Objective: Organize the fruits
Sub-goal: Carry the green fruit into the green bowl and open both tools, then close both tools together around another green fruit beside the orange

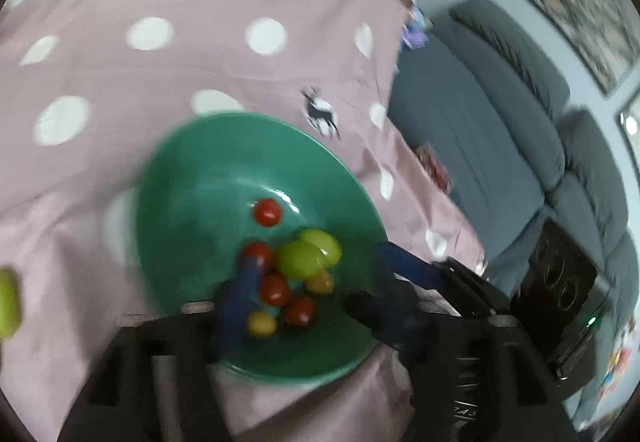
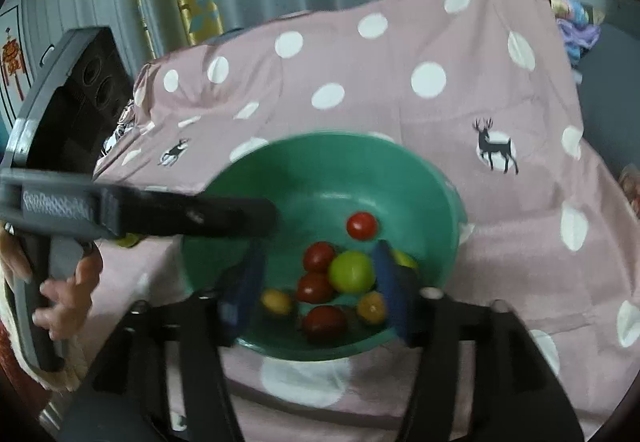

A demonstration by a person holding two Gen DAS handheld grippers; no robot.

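A green bowl (image 2: 320,178) sits on a table covered by a pink cloth (image 2: 400,90) with white dots and small deer, and holds red tomatoes (image 2: 361,226), small yellow ones (image 2: 276,301) and two green fruits (image 2: 351,271) gathered toward its near side. The right tool (image 2: 316,294) hangs over the bowl with its blue fingers (image 2: 390,282) spread apart around the pile, grasping nothing. The left tool (image 1: 316,270) is likewise released above the fruit, its fingers wide, while another green fruit (image 1: 8,302) lies on the cloth well left of the bowl.
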